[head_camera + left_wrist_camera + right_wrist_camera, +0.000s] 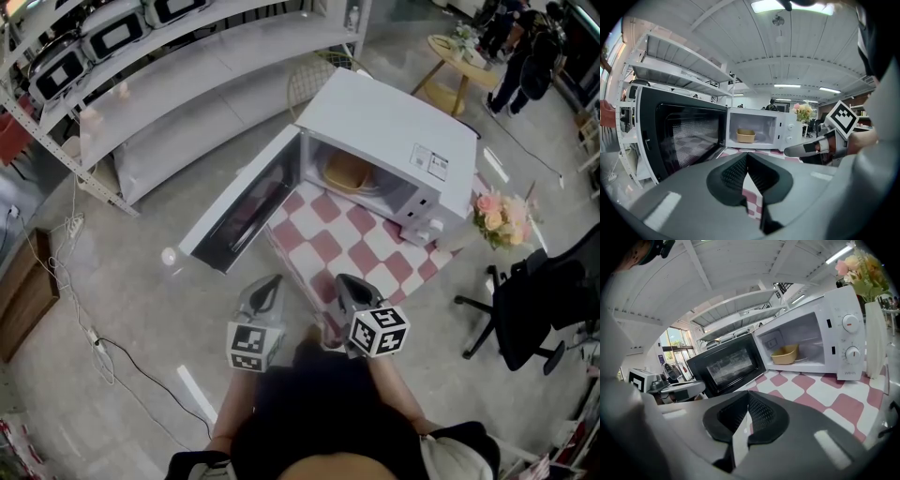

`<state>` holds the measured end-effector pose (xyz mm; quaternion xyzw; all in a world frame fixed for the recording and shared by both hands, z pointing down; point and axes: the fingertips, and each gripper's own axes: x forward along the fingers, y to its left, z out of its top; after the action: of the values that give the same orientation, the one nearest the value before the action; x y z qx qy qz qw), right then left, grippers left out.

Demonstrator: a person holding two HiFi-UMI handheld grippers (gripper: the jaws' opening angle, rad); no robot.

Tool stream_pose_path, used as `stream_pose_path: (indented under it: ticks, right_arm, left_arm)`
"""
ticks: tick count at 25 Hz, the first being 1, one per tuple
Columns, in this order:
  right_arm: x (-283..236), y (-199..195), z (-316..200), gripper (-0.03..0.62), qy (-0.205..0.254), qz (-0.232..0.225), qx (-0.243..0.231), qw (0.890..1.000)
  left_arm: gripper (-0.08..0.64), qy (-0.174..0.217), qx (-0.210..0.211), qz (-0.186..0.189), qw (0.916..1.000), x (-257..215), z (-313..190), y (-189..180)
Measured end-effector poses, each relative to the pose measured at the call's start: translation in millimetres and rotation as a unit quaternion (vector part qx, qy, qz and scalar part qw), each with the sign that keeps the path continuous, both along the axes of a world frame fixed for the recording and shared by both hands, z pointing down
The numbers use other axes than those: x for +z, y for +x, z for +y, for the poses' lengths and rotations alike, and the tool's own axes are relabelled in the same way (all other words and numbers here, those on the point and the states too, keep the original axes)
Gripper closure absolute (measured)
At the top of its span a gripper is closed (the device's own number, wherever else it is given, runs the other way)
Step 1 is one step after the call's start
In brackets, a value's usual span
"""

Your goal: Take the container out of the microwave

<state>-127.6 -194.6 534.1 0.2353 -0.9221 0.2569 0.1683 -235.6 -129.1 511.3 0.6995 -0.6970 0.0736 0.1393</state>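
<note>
Our left hand-held gripper (747,161) and right hand-held gripper (749,408) both have their jaws pressed together on nothing, side by side short of the desk (367,255). The container (349,172) sits well ahead inside the microwave (394,127). We judge that reaching in with jaws together would only shove or tip the container. The open door (239,211) flanks the left approach, and the flowers (502,217) just beside the microwave could be knocked by a wide swing.
</note>
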Motion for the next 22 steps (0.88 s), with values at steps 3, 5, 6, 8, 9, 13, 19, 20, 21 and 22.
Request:
stream_pose_path:
  ticks: [3, 5, 6, 8, 9, 13, 19, 20, 21, 22]
  right_arm:
    - [4.6, -2.4, -6.2, 0.592, -0.003, 0.001, -0.003, 1.0]
    - [5.3, -4.2, -9.5, 0.592, -0.004, -0.002, -0.004, 1.0]
    - [5.0, -4.6, -11.0, 0.591, -0.004, -0.003, -0.004, 1.0]
    - [4.8, -4.3, -13.7, 0.591, -0.004, -0.004, -0.003, 1.0]
    - [4.9, -3.8, -14.8, 0.592, -0.004, -0.005, -0.002, 1.0]
    - [7.2, -2.1, -16.3, 0.591, -0.006, -0.006, 0.001, 1.0]
    - [5.4, 1.8, -10.8, 0.591, -0.009, -0.015, 0.009, 1.0]
    - [4.8, 2.5, -10.7, 0.591, -0.008, -0.016, 0.01, 1.0]
    - [4.0, 3.6, -10.8, 0.592, -0.007, -0.017, 0.012, 1.0]
    - [3.4, 5.0, -11.0, 0.592, -0.006, -0.019, 0.015, 1.0]
  left_arm:
    - [0.551, 0.005, -0.004, 0.0, 1.0, -1.5, -8.8, -1.7]
    - [0.551, 0.007, 0.001, -0.002, 1.0, -5.9, -15.4, 1.2]
    - [0.551, 0.007, 0.003, -0.002, 1.0, -7.5, -18.1, 3.1]
    - [0.551, 0.007, 0.008, -0.002, 0.9999, -9.0, -22.1, 6.9]
    - [0.551, 0.008, 0.009, -0.002, 0.9999, -9.3, -23.7, 8.5]
    - [0.551, 0.007, 0.013, 0.0, 0.9999, -9.7, -26.7, 12.7]
    - [0.551, 0.002, 0.024, -0.002, 0.9997, -9.2, -27.0, 19.6]
    - [0.551, 0.002, 0.026, -0.004, 0.9996, -9.5, -27.8, 20.6]
    - [0.551, 0.002, 0.03, -0.005, 0.9995, -9.8, -28.5, 21.6]
    - [0.551, 0.002, 0.033, -0.007, 0.9994, -10.0, -29.0, 22.6]
